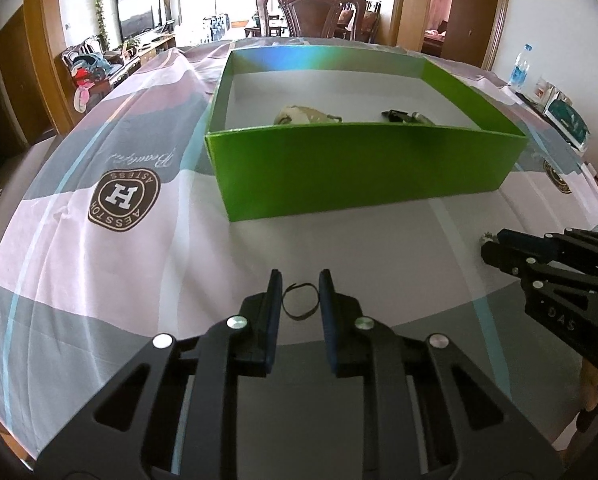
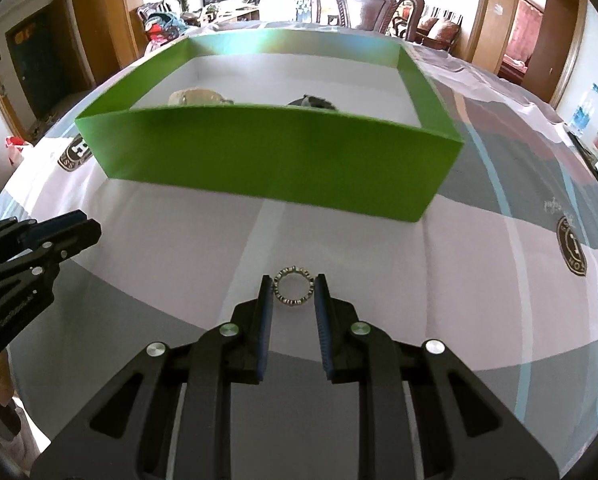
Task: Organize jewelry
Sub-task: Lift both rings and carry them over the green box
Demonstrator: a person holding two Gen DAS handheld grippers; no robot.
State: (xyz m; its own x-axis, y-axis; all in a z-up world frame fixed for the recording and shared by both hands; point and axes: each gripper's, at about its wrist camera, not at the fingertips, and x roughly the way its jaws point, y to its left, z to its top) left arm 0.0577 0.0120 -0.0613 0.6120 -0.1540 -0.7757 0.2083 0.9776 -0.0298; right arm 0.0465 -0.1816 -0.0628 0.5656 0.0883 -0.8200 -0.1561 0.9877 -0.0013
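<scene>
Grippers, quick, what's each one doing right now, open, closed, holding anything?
Left gripper: closed on a thin dark loop.
Right gripper: closed on a beaded ring-shaped bracelet.

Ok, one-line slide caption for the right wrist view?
Right tongs close on a beaded ring over the patterned tablecloth, green box just beyond.

Bright green box (image 1: 359, 168) with white floor; tablecloth (image 1: 99, 280) in pink, grey, white bands.
</scene>
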